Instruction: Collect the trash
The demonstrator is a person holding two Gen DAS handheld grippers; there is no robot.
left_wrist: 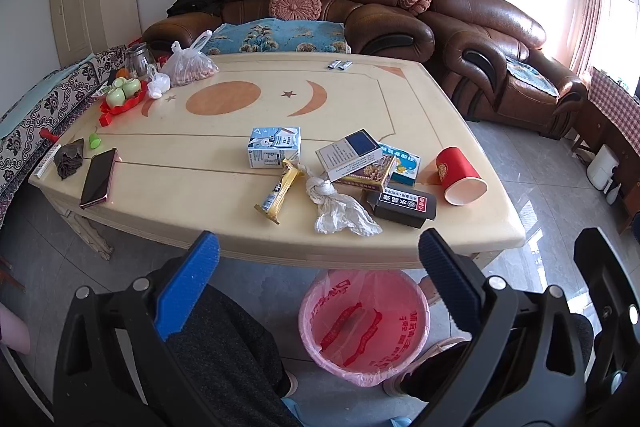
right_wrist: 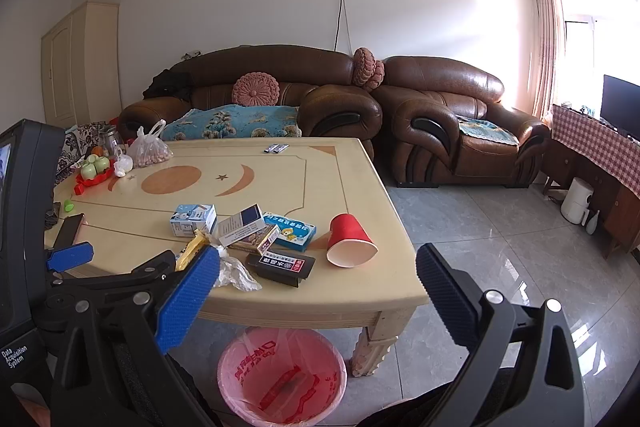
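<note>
Hiding part of the litter in the right wrist view, the blue finger of the right hand-held gripper (right_wrist: 318, 273) covers the near end of the yellow snack wrapper (right_wrist: 191, 251) and the crumpled tissue (right_wrist: 236, 273). Both wide-spread hand-held grippers hold nothing; the left hand-held gripper (left_wrist: 319, 257) hangs just off the near edge of the bench (left_wrist: 192, 163), above the bin.

Small print on the boxes is too fine to read. Stacked boxes overlap: a white-and-blue box (left_wrist: 349, 153) lies on a brown patterned box (left_wrist: 370, 173), which covers part of a teal box (left_wrist: 406, 165). A black box (left_wrist: 402, 207) sits just in front, touching the tissue. A milk carton (left_wrist: 274, 147) lies beside the wrapper. A red paper cup (left_wrist: 460, 175) lies tipped on its side, mouth toward the camera, empty as far as can be seen.

Under the near edge stands a pink bin (left_wrist: 364, 323) lined with a pink printed bag; its far rim is cut off by the bench top, and something dark lies at the bottom, hard to make out.

At the far left, a knotted clear bag (left_wrist: 190, 65) holds brownish pieces, possibly nuts. A phone (left_wrist: 98, 177) lies face up nearby.
</note>
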